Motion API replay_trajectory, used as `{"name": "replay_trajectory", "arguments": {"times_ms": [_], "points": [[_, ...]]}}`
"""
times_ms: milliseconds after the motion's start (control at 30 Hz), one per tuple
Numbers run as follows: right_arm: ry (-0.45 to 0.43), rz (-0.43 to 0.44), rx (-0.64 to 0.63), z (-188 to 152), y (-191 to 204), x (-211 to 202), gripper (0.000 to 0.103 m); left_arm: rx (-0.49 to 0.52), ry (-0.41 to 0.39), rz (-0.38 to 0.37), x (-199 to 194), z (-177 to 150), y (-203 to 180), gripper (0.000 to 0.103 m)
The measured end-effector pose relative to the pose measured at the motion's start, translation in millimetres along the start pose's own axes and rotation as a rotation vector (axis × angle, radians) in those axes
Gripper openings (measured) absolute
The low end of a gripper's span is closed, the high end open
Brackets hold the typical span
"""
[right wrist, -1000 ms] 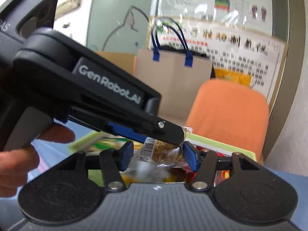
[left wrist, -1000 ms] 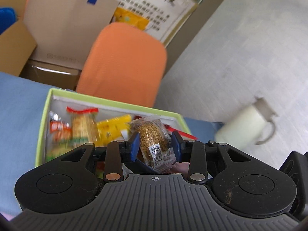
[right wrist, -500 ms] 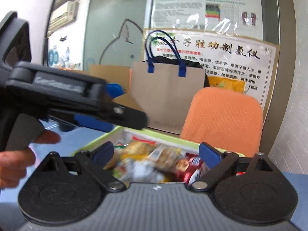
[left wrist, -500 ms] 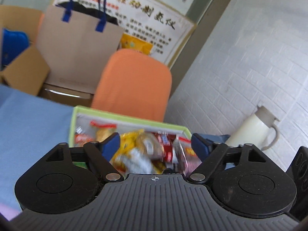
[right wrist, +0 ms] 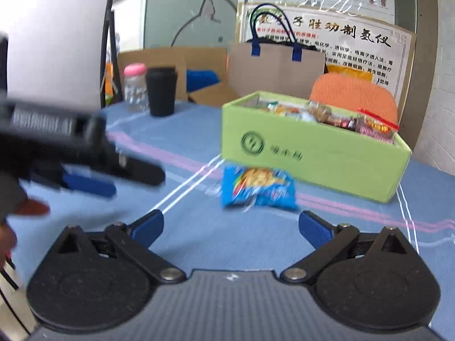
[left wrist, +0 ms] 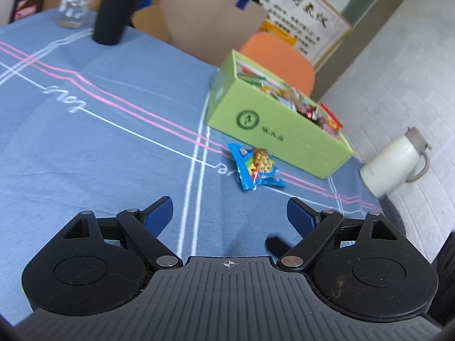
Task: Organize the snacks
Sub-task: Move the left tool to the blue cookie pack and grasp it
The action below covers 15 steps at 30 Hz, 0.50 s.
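blue cloth with pink and white stripes covers the table [left wrist: 85,147]. from the left wrist, the left gripper [left wrist: 229,213] stands wide with nothing between its blue pads; its jaws have just been opening further. a blue snack packet [left wrist: 256,169] lies on the cloth just beside the green snack box [left wrist: 273,130], which is already crowded with packets. a black cup [left wrist: 113,14] and a pink-lidded jar [left wrist: 75,0] stand well apart at the far edge.

from the right wrist, the right gripper [right wrist: 230,227] is also spread wide and empty, with the packet [right wrist: 256,189] near ahead. the left gripper [right wrist: 85,153] crosses blurred at the left. both tools going for the one packet could collide, and a careless pinch could burst the thin wrapper.
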State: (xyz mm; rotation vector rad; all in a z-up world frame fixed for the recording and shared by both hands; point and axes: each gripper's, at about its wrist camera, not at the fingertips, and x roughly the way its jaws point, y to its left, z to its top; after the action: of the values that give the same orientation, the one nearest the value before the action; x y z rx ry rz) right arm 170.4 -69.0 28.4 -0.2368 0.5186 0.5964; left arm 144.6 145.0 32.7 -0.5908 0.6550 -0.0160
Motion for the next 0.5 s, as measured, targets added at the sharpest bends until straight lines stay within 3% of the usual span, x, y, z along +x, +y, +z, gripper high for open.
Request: {"name": "replay_trajectory", "arguments": {"times_ms": [200,500], "points": [[-0.018,-0.001,0.010,-1.1,17.1,-19.0,0.100,0.020,-0.073,-0.021,-45.1,-8.1,-2.2,0.080],[-0.068,-0.001,-0.028,-7.2,33.0,-51.6,0.100,0.046,-0.124,-0.033,-80.9,-13.9,-16.2,0.081]]}}
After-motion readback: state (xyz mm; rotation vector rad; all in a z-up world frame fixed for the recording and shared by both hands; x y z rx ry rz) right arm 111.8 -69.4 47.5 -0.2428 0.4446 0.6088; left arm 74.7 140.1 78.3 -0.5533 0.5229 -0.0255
